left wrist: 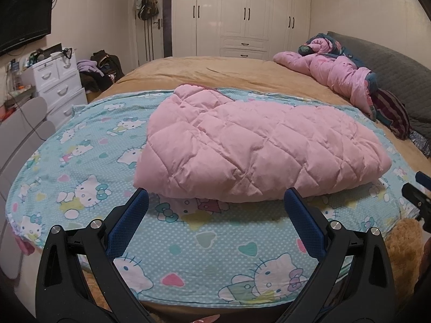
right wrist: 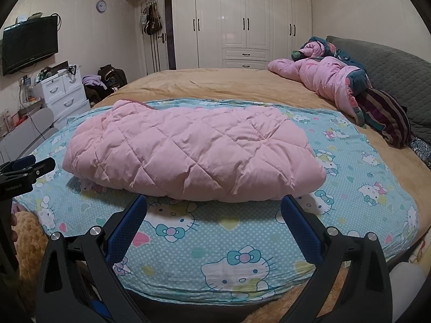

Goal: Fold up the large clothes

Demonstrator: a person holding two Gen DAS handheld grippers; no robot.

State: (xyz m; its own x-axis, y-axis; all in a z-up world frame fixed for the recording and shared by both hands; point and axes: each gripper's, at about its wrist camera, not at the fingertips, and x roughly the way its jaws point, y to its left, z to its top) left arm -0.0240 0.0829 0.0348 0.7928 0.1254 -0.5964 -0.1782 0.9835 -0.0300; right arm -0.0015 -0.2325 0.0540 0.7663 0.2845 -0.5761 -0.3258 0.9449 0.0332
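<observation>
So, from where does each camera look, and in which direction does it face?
Left wrist: sits on the left gripper, open, facing across the bed at the pink quilted jacket; the right gripper shows at the right edge.
Right wrist: sits on the right gripper, open, facing the same jacket; the left gripper shows at the left edge.
Both share the jacket, the cartoon sheet and the white wardrobe.

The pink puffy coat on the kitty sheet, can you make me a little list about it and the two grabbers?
coat: pink quilted coat, folded into a bundle
lies on: blue cartoon-cat sheet spread over the tan bed
left gripper: open, empty, just short of the coat's near edge
right gripper: open, empty, just short of the near edge too
far corner: crumpled pink bedding
</observation>
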